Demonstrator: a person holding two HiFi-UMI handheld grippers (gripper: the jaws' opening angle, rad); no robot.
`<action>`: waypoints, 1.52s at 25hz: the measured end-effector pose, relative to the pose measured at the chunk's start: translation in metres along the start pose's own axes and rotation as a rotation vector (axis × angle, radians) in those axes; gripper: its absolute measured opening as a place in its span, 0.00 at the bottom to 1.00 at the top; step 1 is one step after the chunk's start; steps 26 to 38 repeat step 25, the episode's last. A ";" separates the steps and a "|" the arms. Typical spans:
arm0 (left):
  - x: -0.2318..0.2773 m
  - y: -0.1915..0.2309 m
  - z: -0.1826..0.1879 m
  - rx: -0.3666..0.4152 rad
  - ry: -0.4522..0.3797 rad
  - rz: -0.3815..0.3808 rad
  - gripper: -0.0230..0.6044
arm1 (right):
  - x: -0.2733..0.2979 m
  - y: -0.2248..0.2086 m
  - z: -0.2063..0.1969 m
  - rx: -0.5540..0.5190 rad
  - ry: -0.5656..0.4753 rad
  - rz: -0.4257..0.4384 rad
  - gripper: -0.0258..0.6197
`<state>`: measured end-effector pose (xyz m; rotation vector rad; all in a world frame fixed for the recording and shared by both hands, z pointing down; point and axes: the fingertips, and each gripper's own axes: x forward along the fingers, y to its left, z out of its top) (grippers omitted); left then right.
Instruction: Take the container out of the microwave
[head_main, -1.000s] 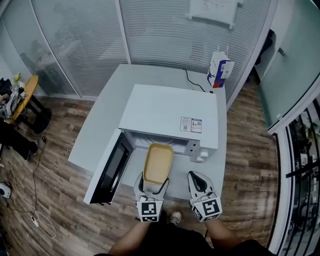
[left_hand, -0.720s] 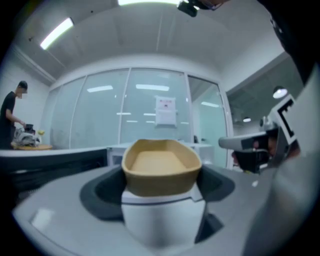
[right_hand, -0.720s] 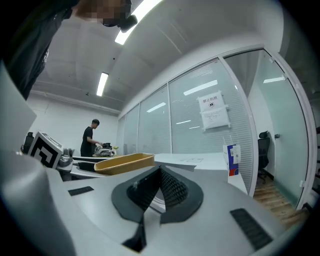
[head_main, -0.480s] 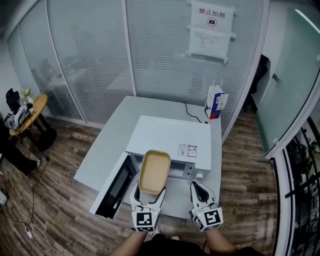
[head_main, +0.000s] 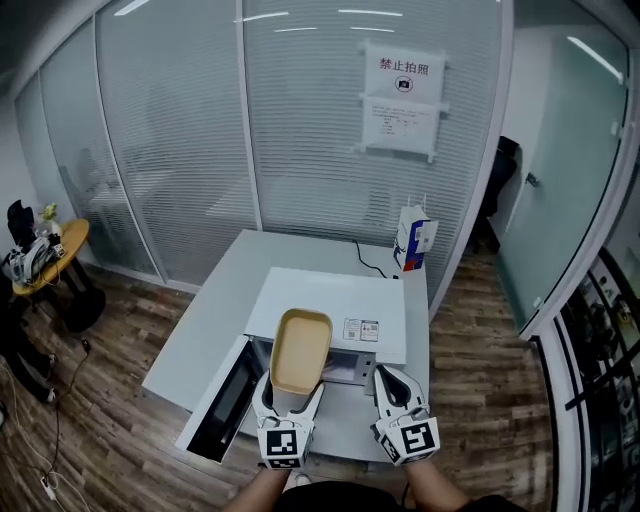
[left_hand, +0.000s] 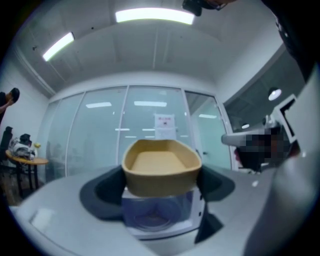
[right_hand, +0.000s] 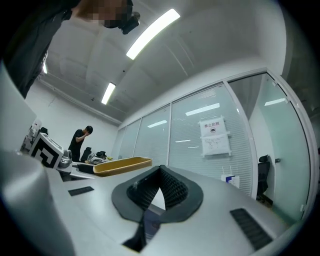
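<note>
My left gripper (head_main: 293, 386) is shut on the near end of a tan, empty oval container (head_main: 301, 349) and holds it level in the air above the front of the white microwave (head_main: 335, 305). The microwave door (head_main: 228, 392) hangs open to the left. In the left gripper view the container (left_hand: 161, 167) fills the space between both pads, with the microwave (left_hand: 156, 220) below it. My right gripper (head_main: 386, 377) floats beside it on the right, jaws shut and holding nothing. In the right gripper view its tips (right_hand: 159, 171) meet, and the container (right_hand: 122, 165) shows at the left.
The microwave stands on a grey table (head_main: 210, 305). A white and blue paper bag (head_main: 414, 240) stands at the table's far right corner. Behind is a glass partition with a posted notice (head_main: 403, 95). A round side table (head_main: 48, 250) is at the left. A person (right_hand: 80, 142) stands far off.
Both grippers have risen. The container has come up from the microwave's mouth to above its top front edge. The head view has tilted up toward the partition.
</note>
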<state>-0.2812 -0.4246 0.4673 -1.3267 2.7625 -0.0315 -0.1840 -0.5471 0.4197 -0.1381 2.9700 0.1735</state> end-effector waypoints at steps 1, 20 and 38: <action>0.002 0.000 0.002 0.001 -0.005 -0.002 0.75 | 0.001 -0.001 0.002 -0.010 -0.004 -0.004 0.03; 0.011 0.002 0.009 -0.034 -0.028 -0.025 0.75 | 0.012 -0.003 0.007 -0.011 -0.025 -0.015 0.03; 0.016 0.006 0.012 -0.034 -0.038 -0.023 0.75 | 0.018 -0.004 0.008 -0.019 -0.026 -0.018 0.03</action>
